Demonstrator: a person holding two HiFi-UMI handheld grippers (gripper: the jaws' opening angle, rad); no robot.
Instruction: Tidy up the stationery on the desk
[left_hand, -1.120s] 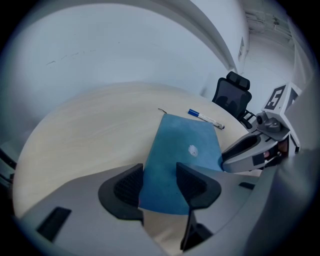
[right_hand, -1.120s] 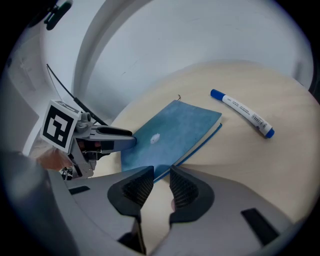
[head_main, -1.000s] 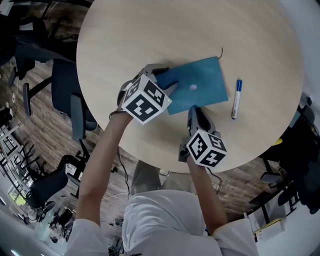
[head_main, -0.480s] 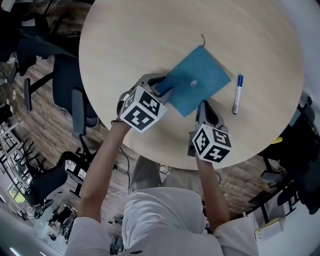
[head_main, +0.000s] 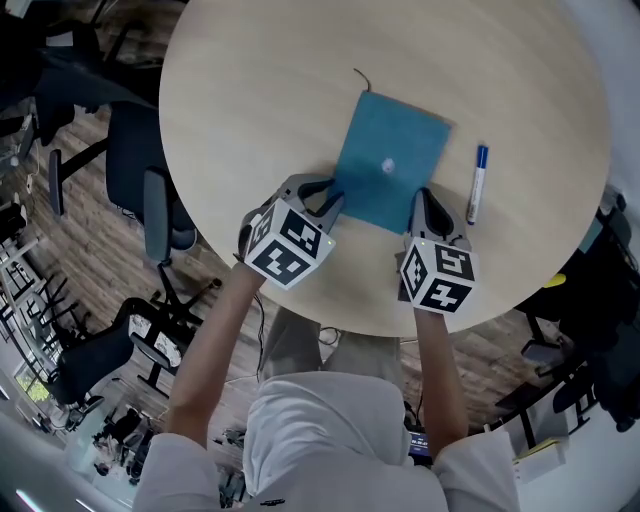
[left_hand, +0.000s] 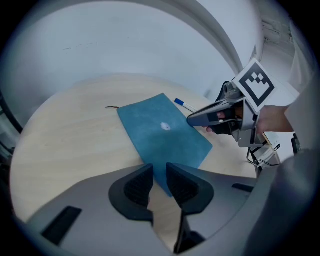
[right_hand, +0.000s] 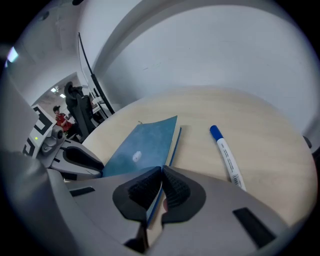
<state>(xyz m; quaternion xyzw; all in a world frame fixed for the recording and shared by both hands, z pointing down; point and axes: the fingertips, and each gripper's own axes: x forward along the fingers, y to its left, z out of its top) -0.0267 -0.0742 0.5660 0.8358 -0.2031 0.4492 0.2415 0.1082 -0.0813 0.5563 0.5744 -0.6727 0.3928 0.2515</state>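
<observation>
On round desk (head_main: 250, 90), near middle: blue notebook (head_main: 390, 160), closed, thin cord (head_main: 358, 78) trailing off far corner. Blue-capped pen (head_main: 476, 185) just beside its right edge, not touching. Notebook likely light, soft-covered, somewhat floppy; best held at both near corners. Grip now: left tool (left_hand: 159, 181) narrowed onto near-left corner, right tool (right_hand: 161, 189) pinched almost together on near-right edge. One-sided lift could bend cover.

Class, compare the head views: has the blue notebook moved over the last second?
Yes. The blue notebook has turned counter-clockwise; its ribbon corner swung left, away from the unmoved pen.
</observation>
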